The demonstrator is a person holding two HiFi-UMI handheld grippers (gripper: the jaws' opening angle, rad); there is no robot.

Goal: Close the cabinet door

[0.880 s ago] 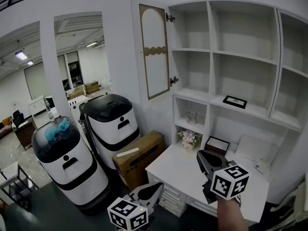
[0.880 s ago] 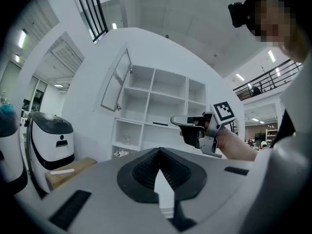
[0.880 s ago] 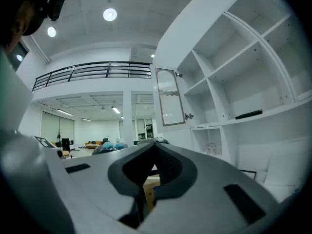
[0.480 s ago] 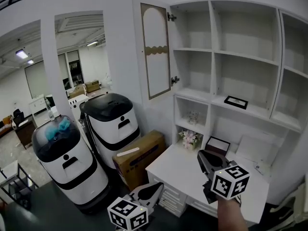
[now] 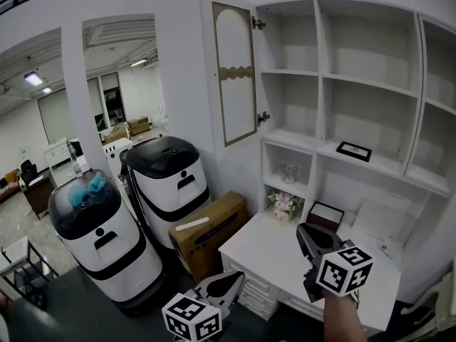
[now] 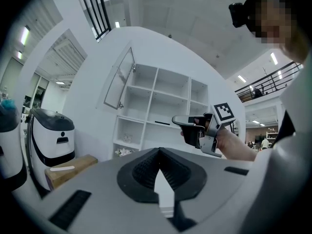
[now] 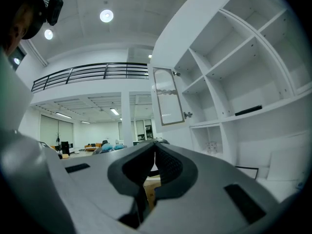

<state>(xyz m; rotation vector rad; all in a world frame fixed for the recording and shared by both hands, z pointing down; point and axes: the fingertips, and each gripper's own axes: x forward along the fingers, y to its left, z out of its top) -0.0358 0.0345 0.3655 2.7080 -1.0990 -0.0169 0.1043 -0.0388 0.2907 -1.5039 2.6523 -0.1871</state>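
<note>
Grey right gripper (image 5: 302,230) bears a black-and-white marker cube (image 5: 345,267).

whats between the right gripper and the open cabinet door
In the head view, the white desk top, a small flower bunch and a clear glass in a cubby lie between the right gripper and the cabinet door.

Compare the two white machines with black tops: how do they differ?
The left machine shows something blue under its dark top; the right machine shows none. The left machine stands nearer the camera; the right machine stands farther back, beside the cardboard box. Both are white and rounded, with a black top and band.
</note>
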